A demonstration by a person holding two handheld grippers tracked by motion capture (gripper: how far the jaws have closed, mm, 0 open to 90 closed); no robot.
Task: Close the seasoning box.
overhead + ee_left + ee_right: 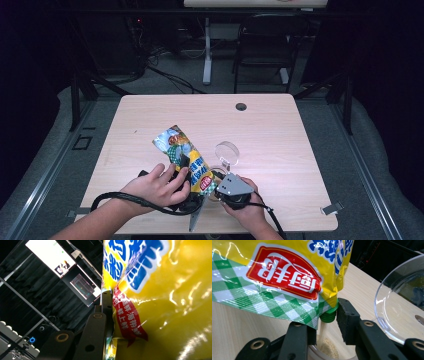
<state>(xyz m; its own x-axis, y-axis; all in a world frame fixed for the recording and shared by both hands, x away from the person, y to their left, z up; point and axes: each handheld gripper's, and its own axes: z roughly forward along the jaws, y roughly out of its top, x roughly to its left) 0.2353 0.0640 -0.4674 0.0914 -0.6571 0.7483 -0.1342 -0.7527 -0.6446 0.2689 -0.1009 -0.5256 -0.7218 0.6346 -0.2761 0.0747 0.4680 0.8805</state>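
A yellow seasoning bag (186, 152) with a green-checked end is held tilted above the near middle of the table (270, 125). My left gripper (186, 165) is shut on the bag (162, 302), and one jaw presses its edge in the left gripper view. In the right gripper view the bag's (274, 277) green spout (328, 316) points down, and a thin stream of pale granules falls into a clear jar (327, 351). The jar's rim sits between the jaws of my right gripper (327, 330), which looks shut on it. The jar's clear round lid (227, 151) stands open beside it.
A cable hole (241, 106) sits near the table's far edge. A black chair (265, 40) and a table leg (207, 55) stand on the floor beyond. Both of the person's hands are at the near edge.
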